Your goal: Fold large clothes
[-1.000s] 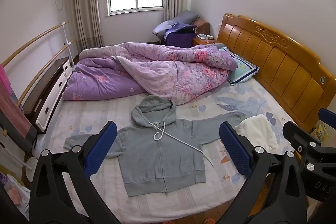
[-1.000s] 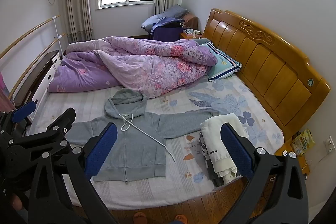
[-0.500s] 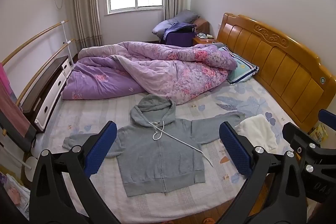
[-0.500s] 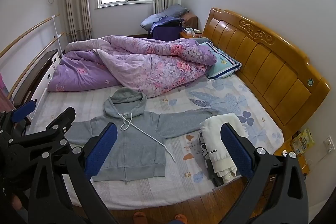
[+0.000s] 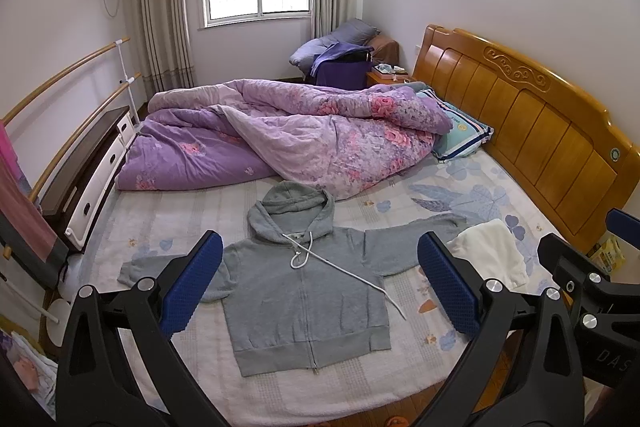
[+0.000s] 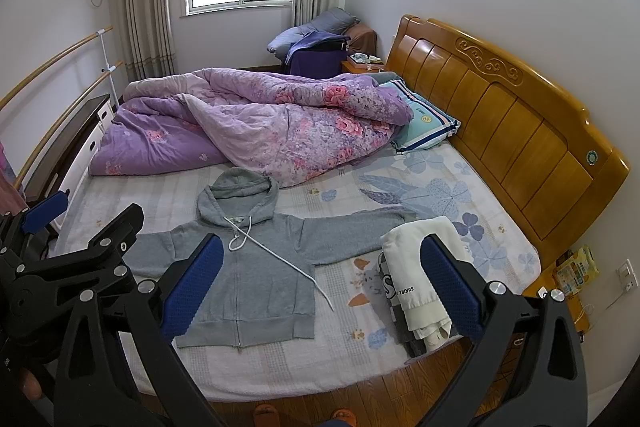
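Observation:
A grey zip hoodie (image 5: 308, 291) lies flat, front up, on the near part of the bed, sleeves spread left and right, hood toward the quilt, white drawstring trailing right. It also shows in the right wrist view (image 6: 252, 267). My left gripper (image 5: 320, 283) is open and empty, held well above and before the bed's near edge. My right gripper (image 6: 320, 285) is open and empty too, to the right of the left one. The left gripper body shows at the left of the right wrist view (image 6: 80, 259).
A folded white garment stack (image 6: 420, 275) lies at the bed's near right corner, by the hoodie's right sleeve. A purple floral quilt (image 5: 288, 139) fills the far half of the bed. A wooden headboard (image 5: 520, 107) is on the right, a cabinet (image 5: 88, 167) on the left.
Both views have shifted only slightly; the hoodie and the grippers' jaws stand as before.

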`<state>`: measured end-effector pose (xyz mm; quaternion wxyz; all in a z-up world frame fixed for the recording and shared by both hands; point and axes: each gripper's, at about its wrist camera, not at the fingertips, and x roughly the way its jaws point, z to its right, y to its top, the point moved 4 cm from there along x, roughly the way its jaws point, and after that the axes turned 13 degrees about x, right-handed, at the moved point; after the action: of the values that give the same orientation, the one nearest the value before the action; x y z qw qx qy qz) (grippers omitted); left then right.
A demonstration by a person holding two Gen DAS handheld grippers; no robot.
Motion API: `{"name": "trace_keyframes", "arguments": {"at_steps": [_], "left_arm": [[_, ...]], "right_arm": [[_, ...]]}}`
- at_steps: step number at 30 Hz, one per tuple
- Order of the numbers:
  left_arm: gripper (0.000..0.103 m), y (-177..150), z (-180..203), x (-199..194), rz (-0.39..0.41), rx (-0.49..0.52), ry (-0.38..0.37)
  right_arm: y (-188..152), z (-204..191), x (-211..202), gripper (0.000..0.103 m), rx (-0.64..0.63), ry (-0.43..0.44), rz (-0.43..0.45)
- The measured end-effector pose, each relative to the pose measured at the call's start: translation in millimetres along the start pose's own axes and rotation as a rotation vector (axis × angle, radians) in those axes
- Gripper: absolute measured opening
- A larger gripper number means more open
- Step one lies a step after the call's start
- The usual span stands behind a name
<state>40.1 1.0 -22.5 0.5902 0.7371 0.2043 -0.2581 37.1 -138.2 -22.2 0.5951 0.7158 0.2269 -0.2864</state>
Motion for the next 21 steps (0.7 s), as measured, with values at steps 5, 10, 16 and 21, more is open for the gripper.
{"name": "trace_keyframes", "arguments": {"at_steps": [5,10,16,21], "left_arm": [[0.098,0.0,1.1,1.3,-0.001,-0.001,0.003],[0.098,0.0,0.2,1.6,0.0,0.001,0.004],[0.098,-0.8,-1.6,3.2,-0.001,0.001,0.002],[0.098,-0.8,-2.0,3.1,0.0,0.002,0.004]], "right_arm": [[-0.7,1.8,1.2,0.095,-0.001,0.0,-0.001],[-0.7,1.1,1.8,0.095,-0.002,0.0,-0.002],[-1.9,2.0,2.8,0.095,-0.001,-0.002,-0.002],[-0.6,1.2,2.1,0.095,-0.001,-0.002,-0.003]]}}
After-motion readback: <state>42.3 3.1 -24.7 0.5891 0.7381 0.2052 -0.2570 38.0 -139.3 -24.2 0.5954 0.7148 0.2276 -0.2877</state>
